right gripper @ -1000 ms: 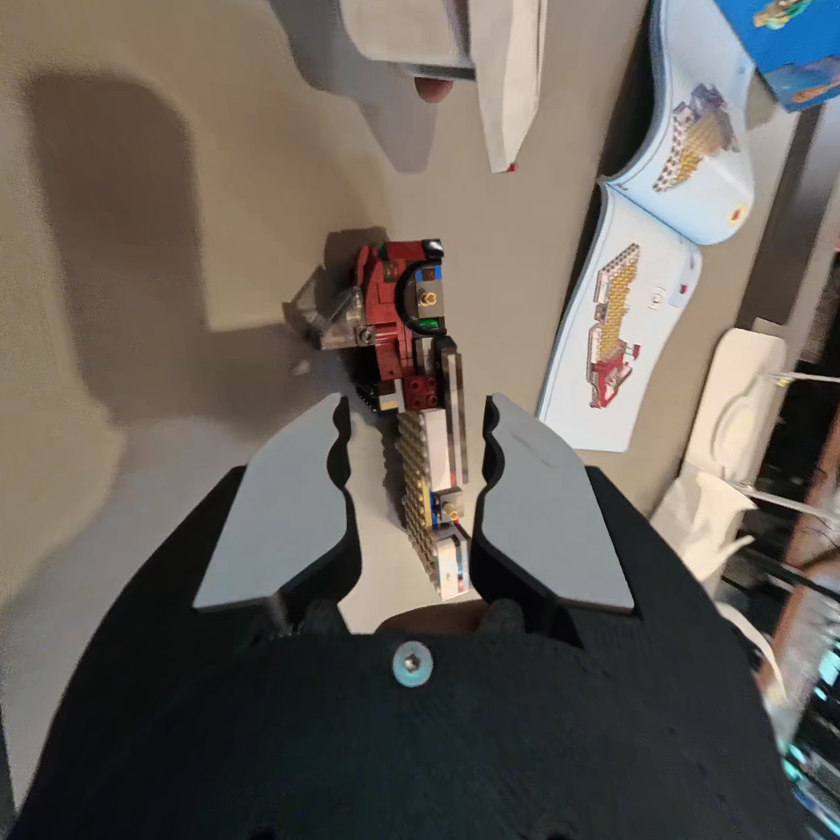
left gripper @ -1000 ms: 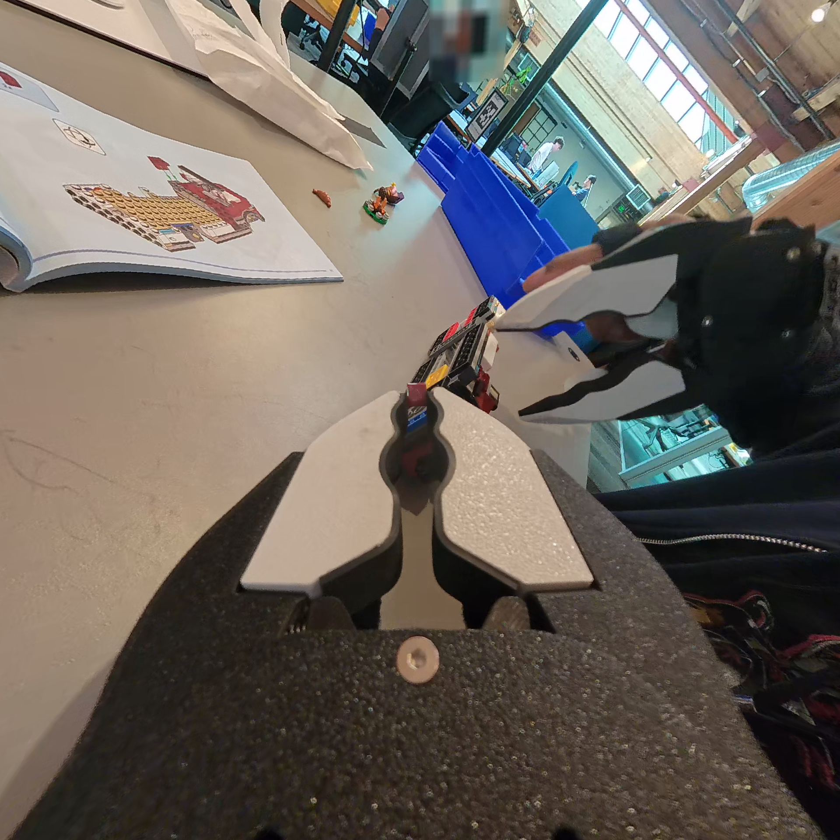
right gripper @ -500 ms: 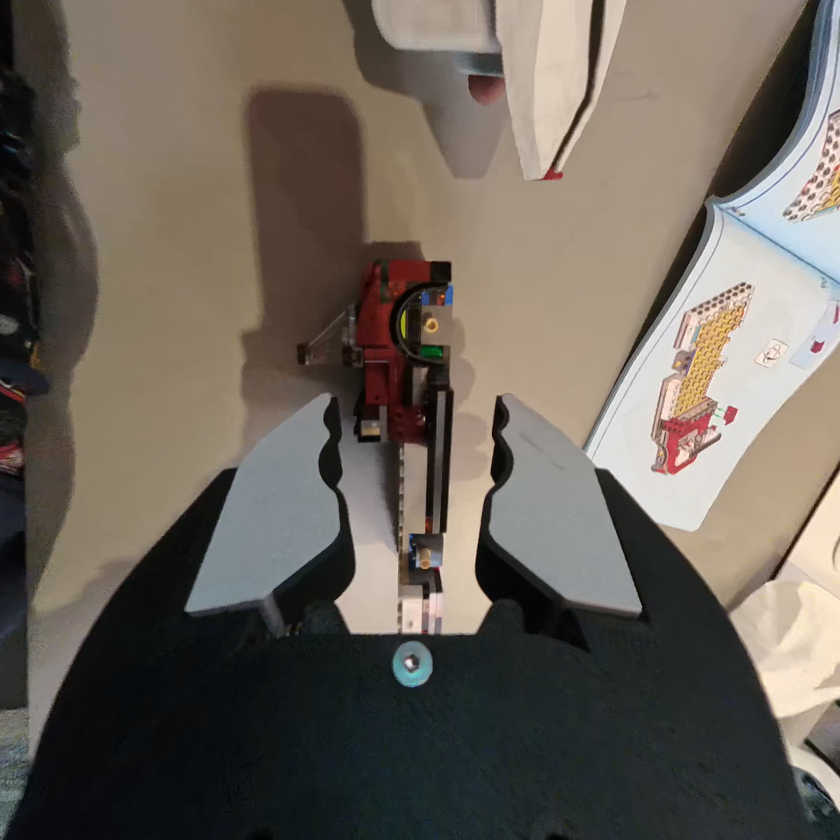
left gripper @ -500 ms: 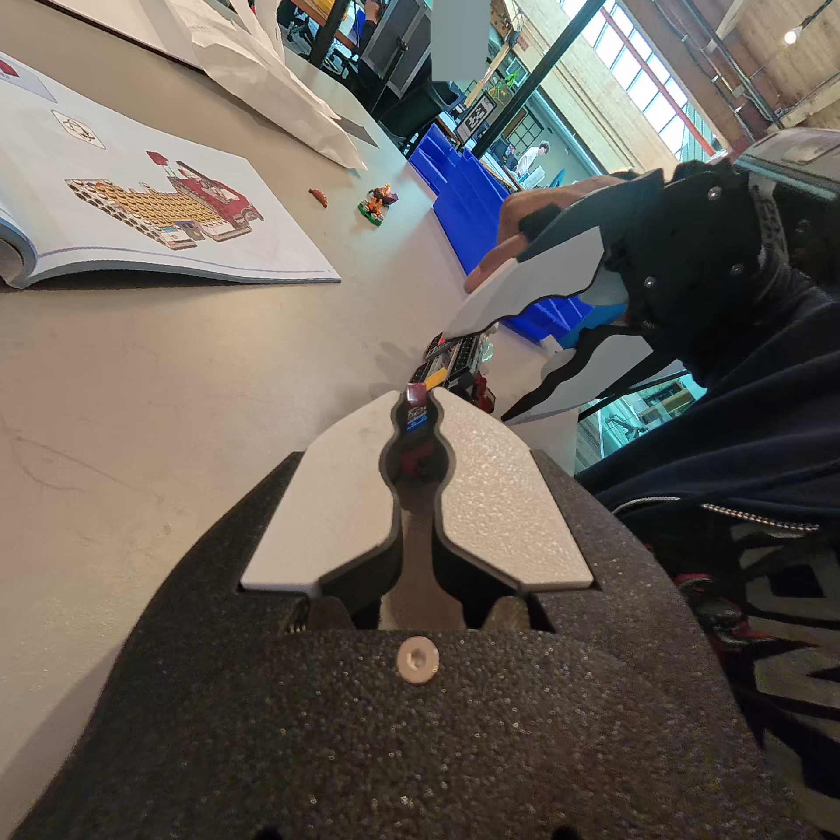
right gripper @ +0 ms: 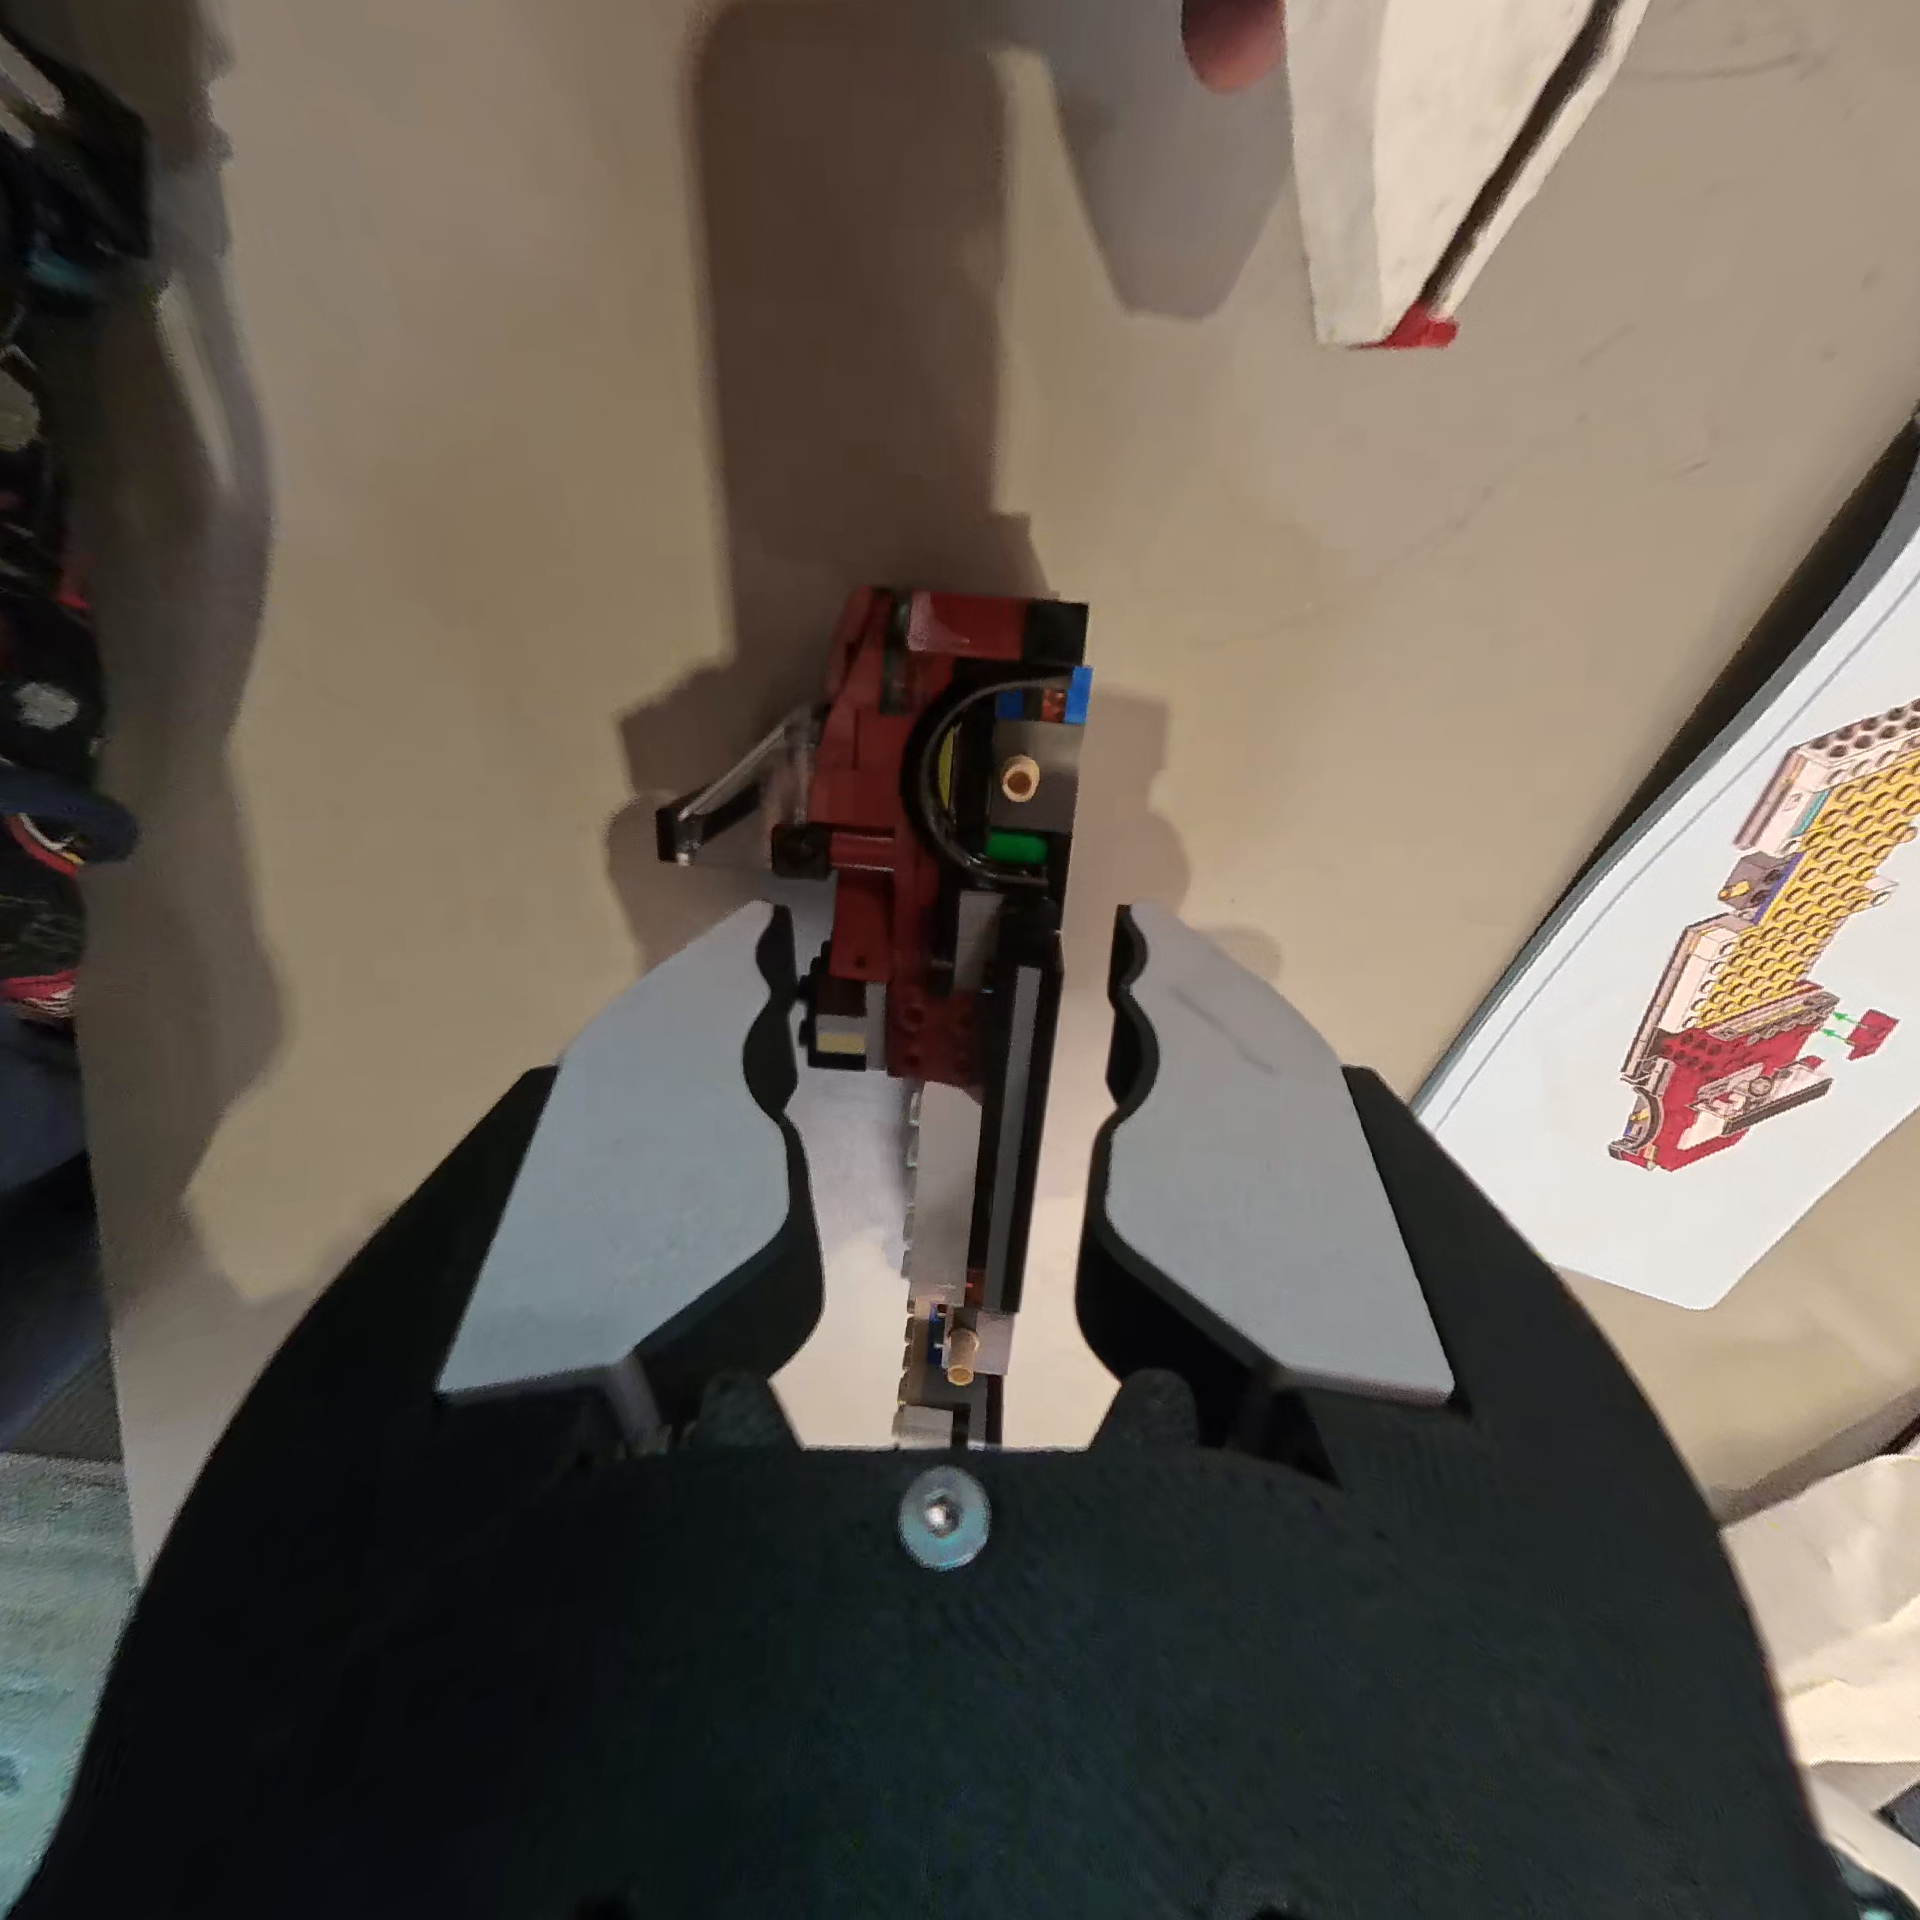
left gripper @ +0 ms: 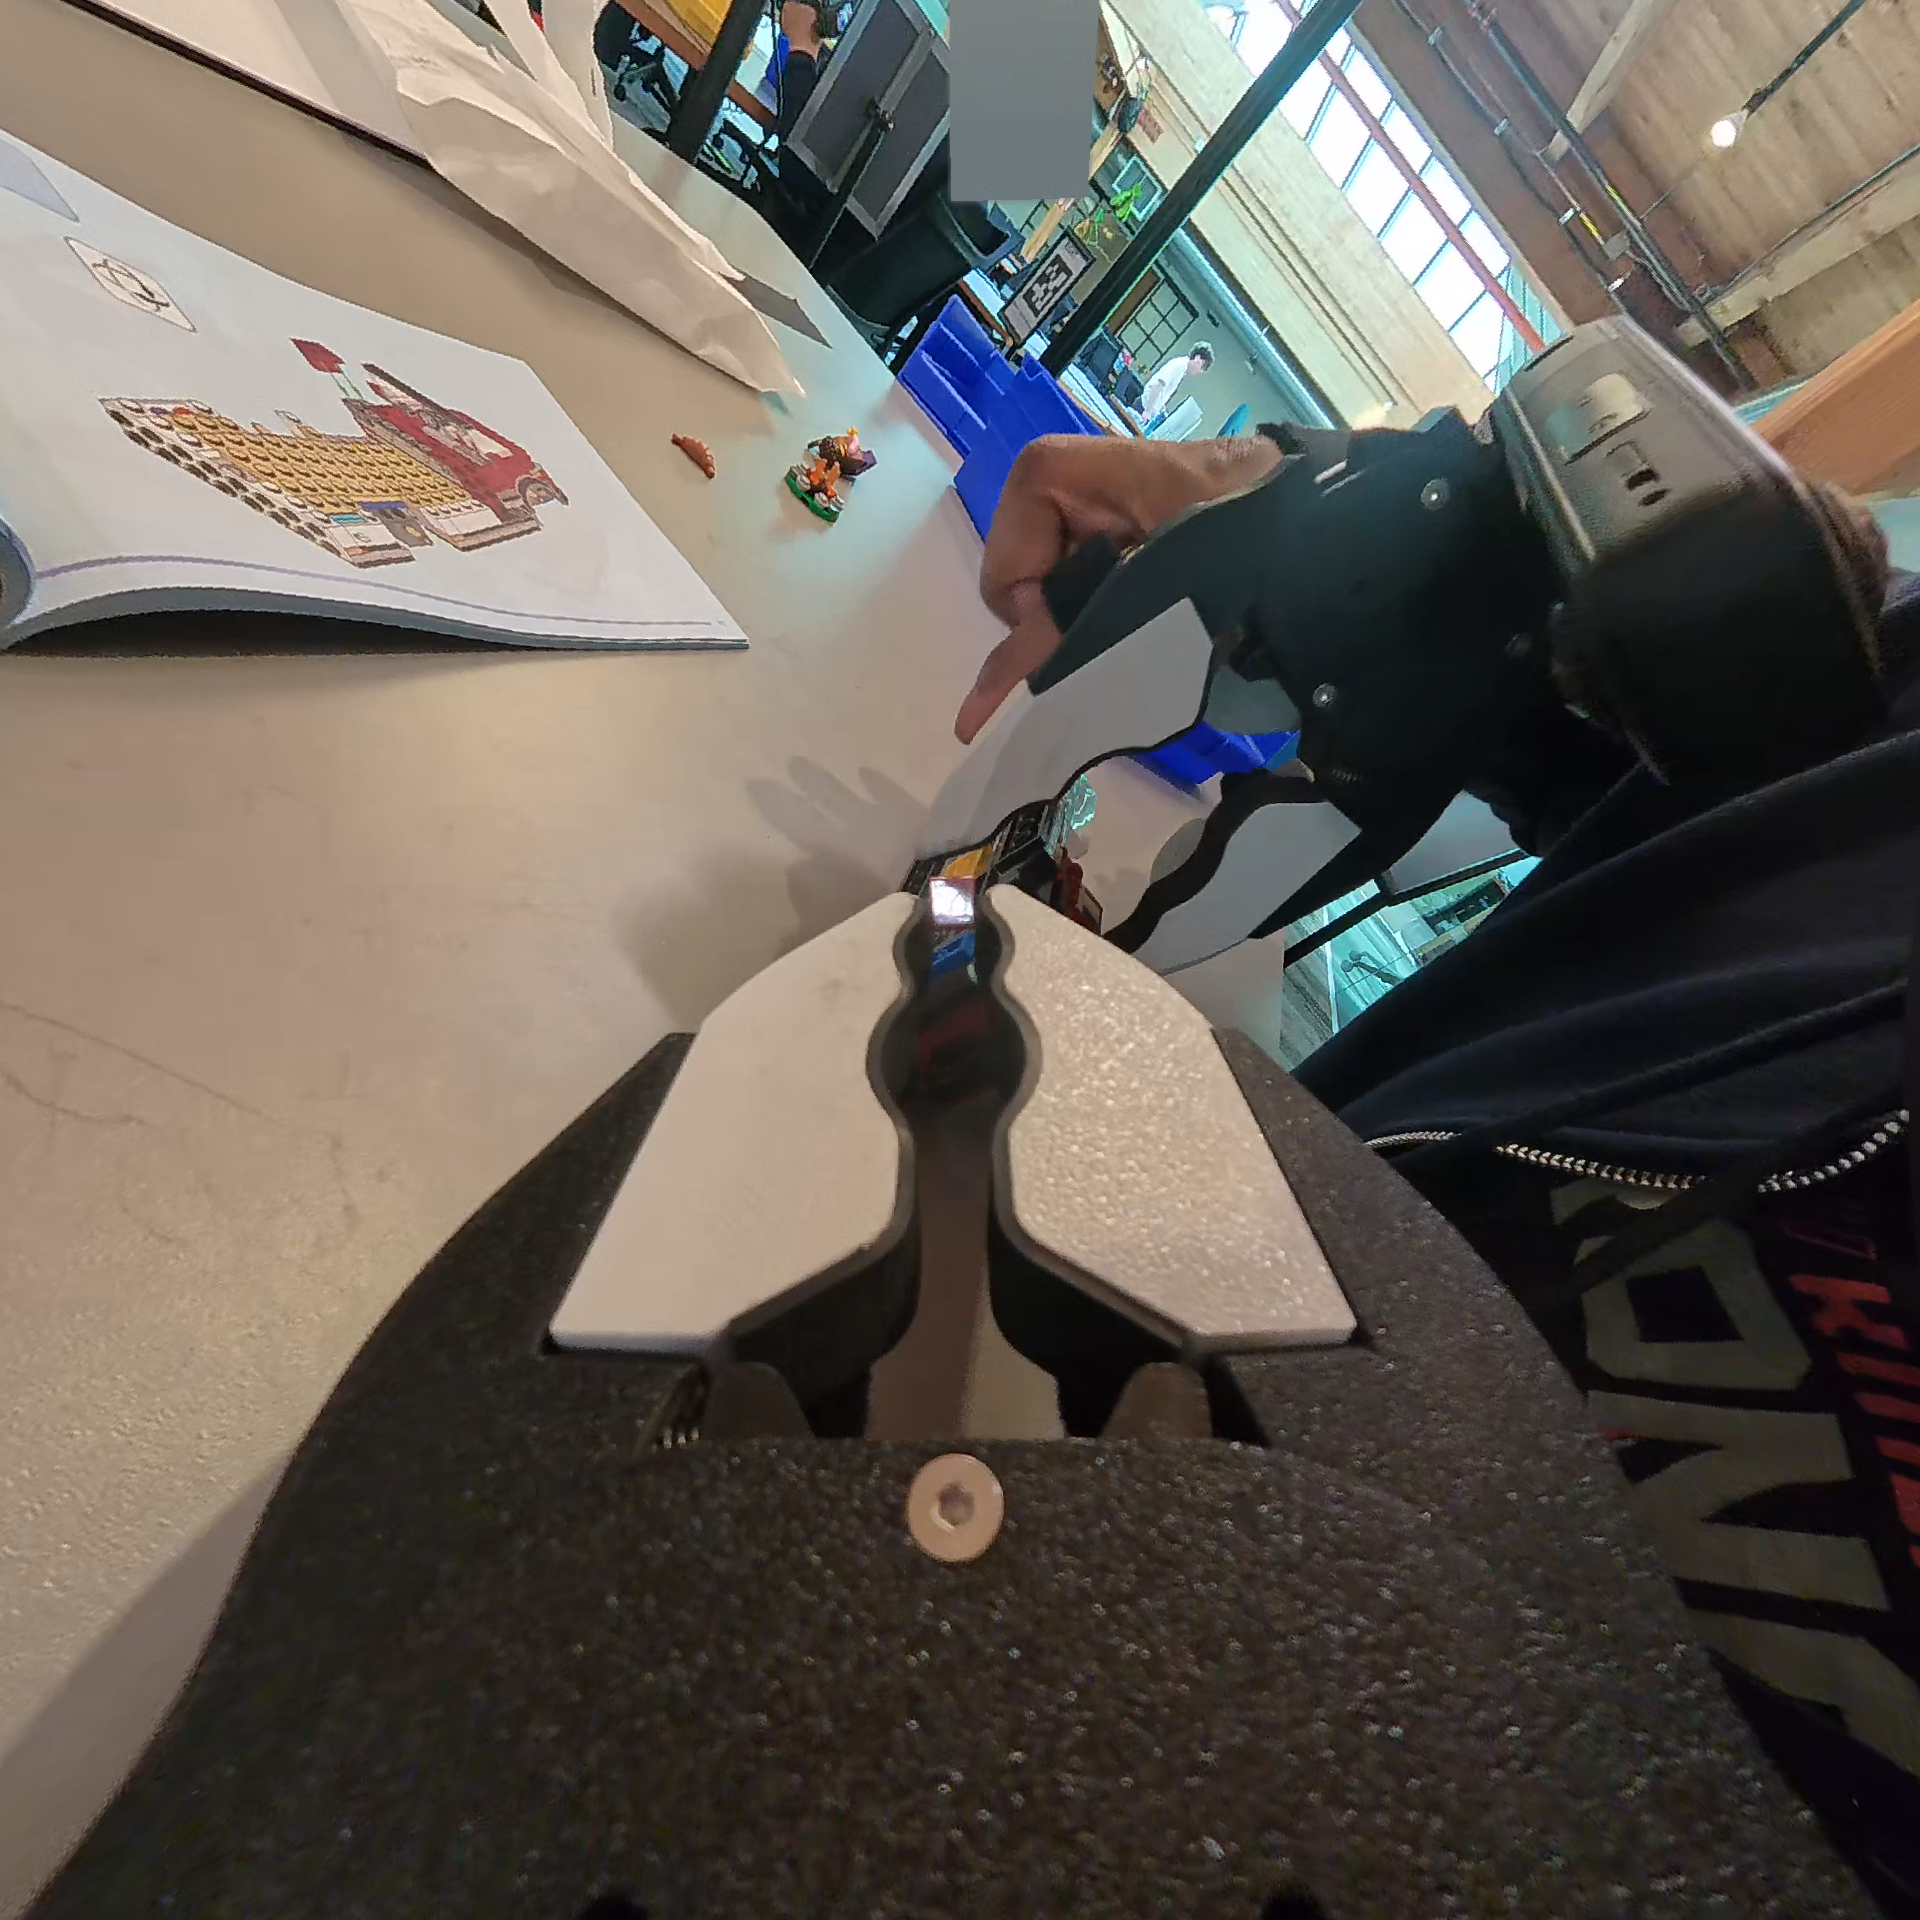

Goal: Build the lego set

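Observation:
My left gripper (left gripper: 951,914) is shut on a small dark red brick (left gripper: 951,900) that sticks out at its fingertips. It hovers low over the grey table (left gripper: 312,883). The right wrist view shows it at the top right (right gripper: 1382,332), with the red brick (right gripper: 1418,330) at its tip. My right gripper (right gripper: 945,914) is open and straddles a dark red and black brick truck model (right gripper: 935,810) lying on its side on the table. A gap shows between the right pad and the model. The left wrist view shows the right gripper (left gripper: 1023,883) reaching down over the model (left gripper: 1023,842).
An open instruction booklet (left gripper: 312,468) lies at the left; it also shows in the right wrist view (right gripper: 1714,1039). A small figure (left gripper: 831,473) and a brown piece (left gripper: 694,454) lie farther off. Blue bins (left gripper: 997,405) stand at the table edge, and white paper bags (left gripper: 582,166) lie at the back. Across from one pair of fingers to the other is roughly 9 cm.
My right gripper has swung round and come down over the truck model, and its jaws have narrowed a little around it. My left gripper has kept still, holding the red brick.

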Demonstrator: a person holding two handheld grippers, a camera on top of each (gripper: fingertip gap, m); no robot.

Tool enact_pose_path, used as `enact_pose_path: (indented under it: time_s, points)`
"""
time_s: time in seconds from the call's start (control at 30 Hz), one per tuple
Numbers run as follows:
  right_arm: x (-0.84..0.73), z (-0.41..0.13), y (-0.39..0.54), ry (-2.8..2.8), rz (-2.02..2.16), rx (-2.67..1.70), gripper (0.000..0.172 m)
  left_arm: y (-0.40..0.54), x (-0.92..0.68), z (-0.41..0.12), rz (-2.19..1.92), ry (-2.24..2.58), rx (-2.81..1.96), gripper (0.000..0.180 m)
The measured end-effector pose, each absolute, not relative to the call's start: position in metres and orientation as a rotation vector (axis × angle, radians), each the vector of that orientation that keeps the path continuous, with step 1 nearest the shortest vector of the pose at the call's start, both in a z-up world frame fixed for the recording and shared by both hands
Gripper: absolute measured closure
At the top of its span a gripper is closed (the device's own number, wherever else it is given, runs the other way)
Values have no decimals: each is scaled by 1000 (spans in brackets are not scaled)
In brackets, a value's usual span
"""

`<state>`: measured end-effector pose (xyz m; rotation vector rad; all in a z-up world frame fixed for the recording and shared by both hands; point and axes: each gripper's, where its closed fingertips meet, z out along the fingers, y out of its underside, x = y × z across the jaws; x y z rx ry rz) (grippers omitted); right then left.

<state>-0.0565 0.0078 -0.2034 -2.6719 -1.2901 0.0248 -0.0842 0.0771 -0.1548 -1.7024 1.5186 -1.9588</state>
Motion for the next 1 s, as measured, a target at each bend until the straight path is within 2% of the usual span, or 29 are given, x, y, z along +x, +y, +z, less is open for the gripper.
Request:
enact_pose_path:
  time_s: [0.27, 1.0]
  points:
    - [-54, -212, 6, -1246, 37, -2764, 120, 77, -84, -154, -1961, 1517, -1702, 173]
    - [-43, -230, 1, -1300, -22, -2840, 117, 78, -85, -153, -1980, 1506, -1699, 173]
